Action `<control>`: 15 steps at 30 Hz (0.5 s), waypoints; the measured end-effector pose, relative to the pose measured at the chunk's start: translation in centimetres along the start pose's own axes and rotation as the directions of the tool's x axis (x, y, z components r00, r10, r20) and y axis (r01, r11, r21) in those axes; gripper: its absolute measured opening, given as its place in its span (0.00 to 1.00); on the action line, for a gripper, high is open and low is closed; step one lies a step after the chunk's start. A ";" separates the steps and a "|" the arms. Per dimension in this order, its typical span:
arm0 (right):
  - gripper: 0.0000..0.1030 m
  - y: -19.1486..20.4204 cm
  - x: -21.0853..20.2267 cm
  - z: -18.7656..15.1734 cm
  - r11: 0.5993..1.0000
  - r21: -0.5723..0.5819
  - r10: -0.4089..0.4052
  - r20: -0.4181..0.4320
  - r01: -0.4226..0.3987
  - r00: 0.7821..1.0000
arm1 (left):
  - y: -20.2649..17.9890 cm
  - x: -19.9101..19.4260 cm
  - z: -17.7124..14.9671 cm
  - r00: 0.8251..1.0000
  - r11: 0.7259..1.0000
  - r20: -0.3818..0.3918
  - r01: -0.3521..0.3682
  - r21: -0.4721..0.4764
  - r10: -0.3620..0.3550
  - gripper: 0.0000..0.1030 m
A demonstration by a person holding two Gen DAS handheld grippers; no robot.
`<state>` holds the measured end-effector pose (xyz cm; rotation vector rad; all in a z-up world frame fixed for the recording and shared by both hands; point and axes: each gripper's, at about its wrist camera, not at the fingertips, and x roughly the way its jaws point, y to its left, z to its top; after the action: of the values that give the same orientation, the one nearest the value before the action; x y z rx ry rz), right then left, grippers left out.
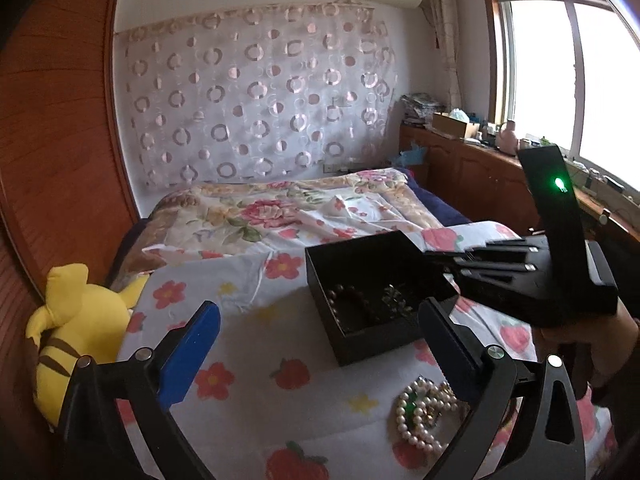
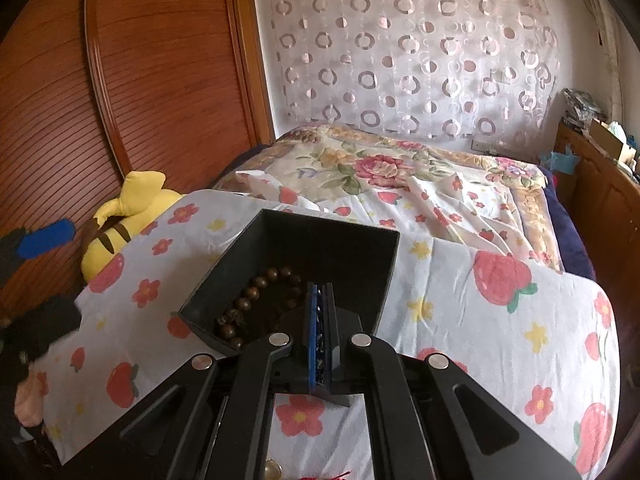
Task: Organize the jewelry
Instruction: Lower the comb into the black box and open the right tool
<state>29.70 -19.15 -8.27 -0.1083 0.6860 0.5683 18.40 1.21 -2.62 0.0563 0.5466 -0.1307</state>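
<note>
Lower right, left-wrist view: pearl necklace [image 1: 425,412] coiled on the strawberry sheet [image 1: 248,364], just beside the right finger of the spread-open left gripper [image 1: 316,344].
Mid-frame: black box [image 1: 372,300] holding wooden beads [image 2: 256,300].
Beyond: right gripper [image 2: 320,340] pinched together, something dark possibly caught between its pads.

The black box [image 1: 372,292] stands just ahead of the wide-spread left gripper [image 1: 320,360], pearl necklace [image 1: 424,412] lying between.
</note>
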 end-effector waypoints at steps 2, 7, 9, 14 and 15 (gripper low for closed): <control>0.04 0.0 -0.3 0.6 1.000 -0.003 -0.001 0.019 0.001 1.000 | -0.1 -0.3 -0.5 1.000 1.000 -0.002 0.015 -0.006 -0.015 0.93; 0.10 0.2 -1.7 2.1 1.000 -0.011 -0.005 0.061 0.006 0.998 | -0.8 -0.6 -2.0 0.999 0.999 -0.026 0.039 -0.006 -0.039 0.93; 0.20 0.2 -2.8 2.4 1.000 -0.016 -0.010 0.081 0.011 0.997 | -0.9 -0.6 -2.7 0.998 0.999 -0.039 0.042 -0.002 -0.042 0.93; 0.29 -0.1 -5.3 2.4 1.000 -0.011 -0.024 0.102 0.025 0.995 | -1.1 -0.4 -4.2 0.995 0.998 -0.072 0.065 -0.008 -0.065 0.93; 0.29 -0.1 -5.8 2.1 1.000 -0.017 -0.024 0.103 0.026 0.994 | -1.1 -0.5 -4.5 0.995 0.998 -0.072 0.070 -0.010 -0.070 0.93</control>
<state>27.25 -21.31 -3.00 -0.1040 0.5790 0.5524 15.55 0.53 -6.23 0.0345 0.6218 -0.1956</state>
